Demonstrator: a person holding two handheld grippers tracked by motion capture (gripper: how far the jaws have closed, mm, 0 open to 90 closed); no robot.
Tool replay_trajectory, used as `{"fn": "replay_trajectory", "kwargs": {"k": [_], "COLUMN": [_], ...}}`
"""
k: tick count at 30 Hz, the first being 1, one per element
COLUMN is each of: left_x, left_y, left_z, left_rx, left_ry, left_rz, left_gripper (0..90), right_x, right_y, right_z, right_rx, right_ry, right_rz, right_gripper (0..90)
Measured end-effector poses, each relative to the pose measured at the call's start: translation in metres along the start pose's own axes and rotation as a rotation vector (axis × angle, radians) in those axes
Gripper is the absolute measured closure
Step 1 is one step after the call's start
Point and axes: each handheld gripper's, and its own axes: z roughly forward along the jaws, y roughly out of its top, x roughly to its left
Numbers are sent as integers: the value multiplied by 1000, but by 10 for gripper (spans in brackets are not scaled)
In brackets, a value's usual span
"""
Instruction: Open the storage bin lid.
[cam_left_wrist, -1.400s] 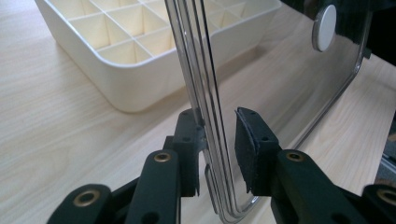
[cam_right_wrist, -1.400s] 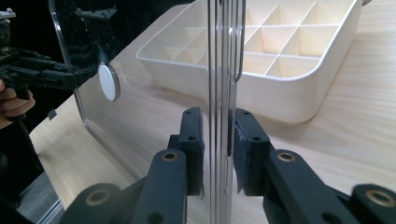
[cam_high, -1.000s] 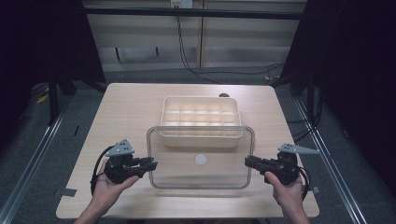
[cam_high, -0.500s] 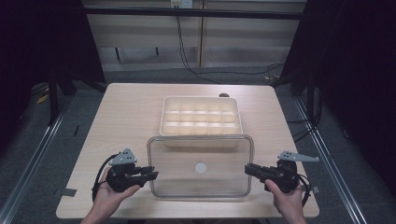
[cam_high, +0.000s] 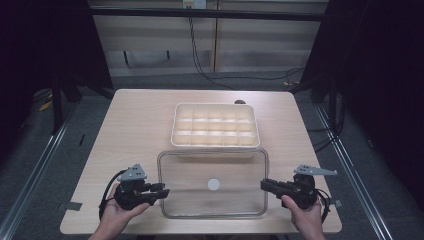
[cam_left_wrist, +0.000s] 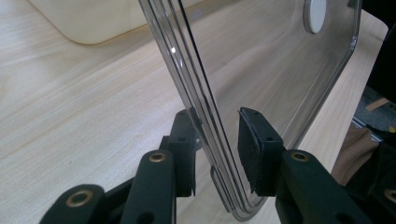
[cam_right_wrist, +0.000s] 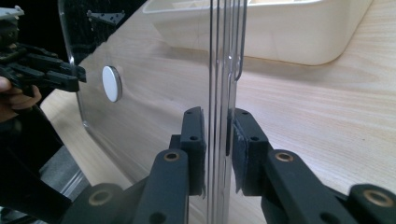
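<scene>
A clear plastic lid (cam_high: 200, 170) with a white round dot (cam_high: 213, 184) lies level just in front of a cream compartment tray (cam_high: 215, 105). My left gripper (cam_high: 165, 190) is at the lid's left edge. Its jaws have just been opening: in the left gripper view (cam_left_wrist: 217, 135) the lid's rim (cam_left_wrist: 196, 93) runs between the pads, with a gap to the right-hand pad (cam_left_wrist: 250, 149). My right gripper (cam_high: 262, 184) is shut on the lid's right edge. In the right gripper view (cam_right_wrist: 218, 126) both pads press the rim (cam_right_wrist: 224, 70).
The wooden table (cam_high: 135, 130) has bare room to the left and right of the tray. The lid's near edge lies close to the table's front edge. Dark floor, rails and cables surround the table. The left gripper (cam_right_wrist: 70, 74) shows far off in the right gripper view.
The lid has come down and toward the table's front edge, from overlapping the tray's near side to lying in front of it. Both hands moved with it.
</scene>
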Motion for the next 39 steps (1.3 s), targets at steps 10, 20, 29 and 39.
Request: {"fn": "replay_trajectory", "kwargs": {"k": [10,20,29,39], "left_x": [2,11,17,27], "left_y": [0,4,4,-1], "left_z": [7,17,23,28], "left_rx": [21,48,69,79], "left_ry": [7,0,15,-15], "left_rz": [10,-6,-8,-56], "left_gripper": [636,606,607,609], "right_x": [-5,-12,-13,-18], "right_y": [-5,-9,-11,-10], "right_z": [11,19,28,41], "right_rx": [51,79,107,143], "right_ry": [-38,-55,-100,-120], "right_rz": [14,13,9,21], "right_gripper": [728,689,626,561]}}
